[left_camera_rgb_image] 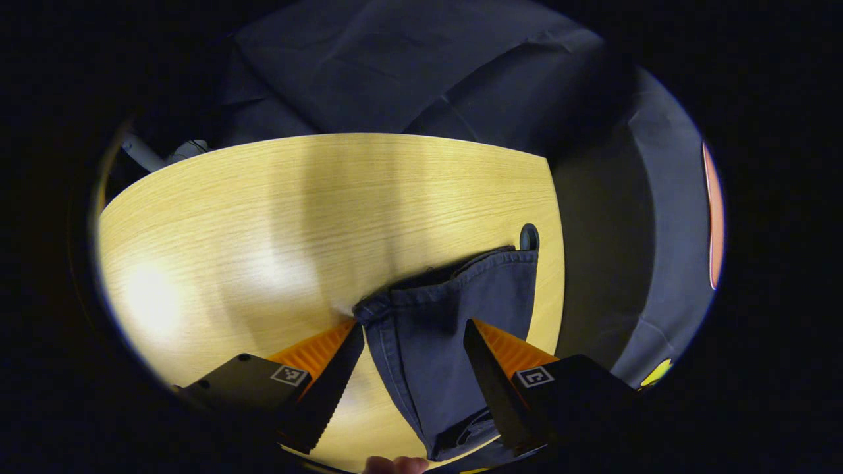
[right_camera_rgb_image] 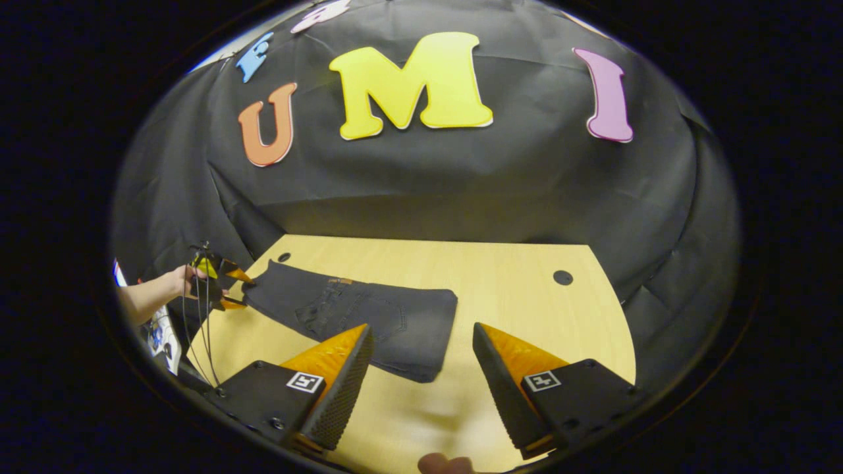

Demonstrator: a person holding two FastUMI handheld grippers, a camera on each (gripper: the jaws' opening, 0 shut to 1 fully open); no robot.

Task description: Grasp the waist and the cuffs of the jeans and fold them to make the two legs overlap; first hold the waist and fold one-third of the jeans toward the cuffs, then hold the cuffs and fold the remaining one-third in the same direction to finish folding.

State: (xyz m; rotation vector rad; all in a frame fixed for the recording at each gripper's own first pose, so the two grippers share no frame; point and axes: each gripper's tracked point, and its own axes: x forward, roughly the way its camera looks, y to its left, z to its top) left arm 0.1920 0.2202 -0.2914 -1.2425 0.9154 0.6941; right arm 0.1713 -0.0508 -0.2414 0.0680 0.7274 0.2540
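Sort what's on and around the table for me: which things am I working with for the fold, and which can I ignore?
In the job:
- jeans, lying partly folded on the table
- left gripper, open around the cuff end
- right gripper, open, hanging above the jeans' folded end

Ignore:
- table and its cable holes
- black cloth wall

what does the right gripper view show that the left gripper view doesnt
The right gripper view takes in the jeans as a whole, folded and flat on the table, plus the left gripper at their far end and the hand holding it. The left gripper view gives a close look at the cuffs lying between its open fingers, near a round hole in the tabletop. Both show the jeans, the wooden table and the dark cloth wall.
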